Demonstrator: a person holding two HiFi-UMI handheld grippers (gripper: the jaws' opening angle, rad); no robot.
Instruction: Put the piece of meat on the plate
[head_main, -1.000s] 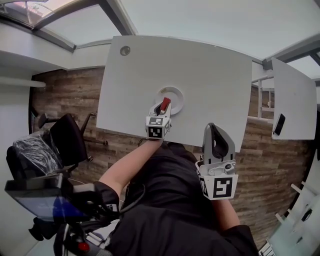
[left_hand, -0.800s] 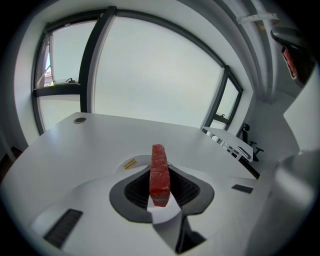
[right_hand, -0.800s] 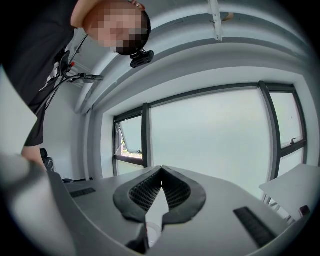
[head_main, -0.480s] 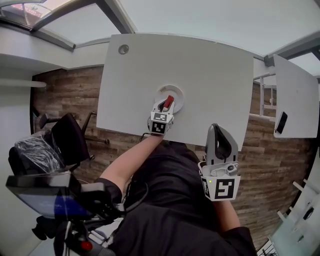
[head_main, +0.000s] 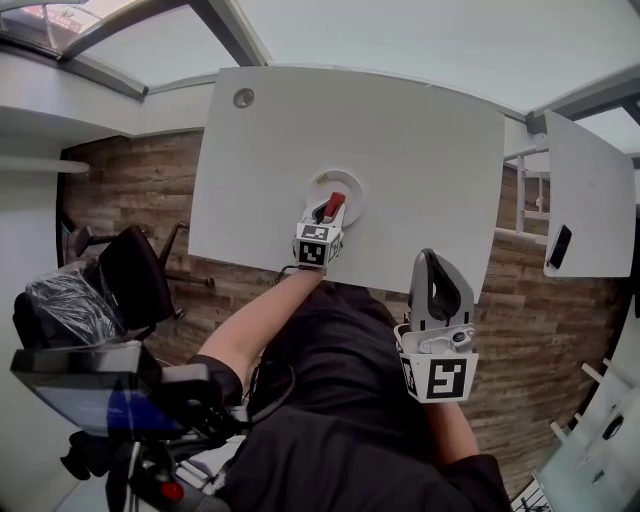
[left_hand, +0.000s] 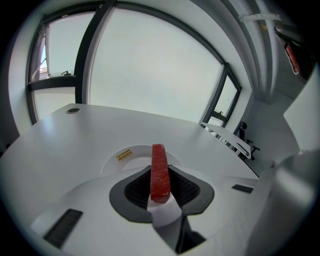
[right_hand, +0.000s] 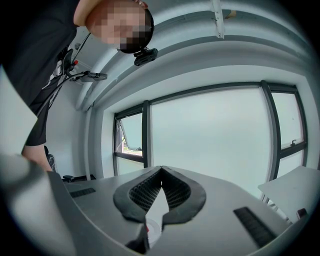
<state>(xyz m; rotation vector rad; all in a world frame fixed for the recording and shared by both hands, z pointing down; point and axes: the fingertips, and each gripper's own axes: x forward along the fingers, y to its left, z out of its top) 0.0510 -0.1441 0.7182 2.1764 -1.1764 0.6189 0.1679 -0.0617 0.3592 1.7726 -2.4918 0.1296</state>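
Head view: the near part of the plate (head_main: 347, 180) is covered by the left gripper (head_main: 327, 210) and its marker cube (head_main: 314, 247), so only the far rim shows on the white table (head_main: 420, 140). Whether the piece of meat (head_main: 334, 204) touches the plate cannot be told here. The left forearm (head_main: 255, 325) is stretched forward and up to the plate's near side, with the gripper tilted downward over it. The hand itself is hidden behind the cube. The right gripper (head_main: 430, 262) is held well apart from the plate, to its right and nearer the person, just off the table's near edge. Its hand is hidden under its own cube (head_main: 440, 375). The red meat is seen clamped in the left gripper, above the plate's near half.

Left gripper view: the jaws are seen closed to a narrow gap on the meat, which is gripped on edge between the dark pads (left_hand: 135, 187) and juts forward past them. The meat's lower edge is hidden by the jaws. The plate is cut off by the gripper body, and only a curved part with a yellow label (left_hand: 124, 156) shows just beyond and left of the meat. Contact between meat and plate cannot be made out.

Right gripper view: the plate is not shown. The jaws are seen closed together, their tips meeting, with nothing held between them. The gripper is pointed almost level toward large windows (right_hand: 210, 135). A dark sleeve (right_hand: 37, 75) of the person fills the upper left corner.
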